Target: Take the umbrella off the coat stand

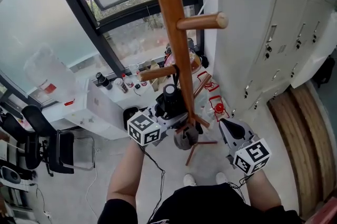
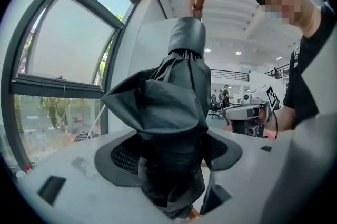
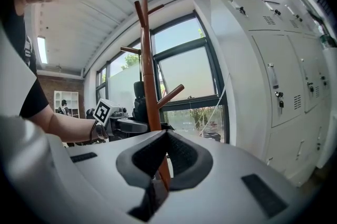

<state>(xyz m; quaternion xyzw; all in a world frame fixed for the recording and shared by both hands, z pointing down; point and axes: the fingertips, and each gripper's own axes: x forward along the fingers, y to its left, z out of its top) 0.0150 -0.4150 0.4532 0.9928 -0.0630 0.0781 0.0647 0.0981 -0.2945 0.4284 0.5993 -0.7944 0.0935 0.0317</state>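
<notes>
Step in hand, as I judge it: lift-off of umbrella (image 1: 169,99) from coat stand (image 1: 171,18).

Status:
- L gripper (image 1: 167,116) is clamped on the umbrella's bunched black fabric, approx. mid-body; the rounded cap end points up; the umbrella sits just beside the stand's pole, near the lower peg (image 1: 158,73); I can't tell whether a strap or loop is hooked on any peg.
- R gripper (image 1: 227,127) is on the other side of the stand, near the pole, not touching it; jaws drawn together, nothing between them.

Procedure:
- Hold L grip firm; fabric may slip or bunch in the jaws.
- Raise the umbrella along the pole first, then draw it away from the stand; no sideways pull until it's clear of the pegs, else the stand may tip.
- R gripper is avail. to steady the pole if req'd; it'd need to open first.

Containers:
- Lockers (image 1: 274,33), right of the stand in head view; doors closed; contents not visible.
- Bottles (image 1: 102,81), left of the stand by the window, on a white unit (image 1: 100,110); contents too small to tell.
</notes>
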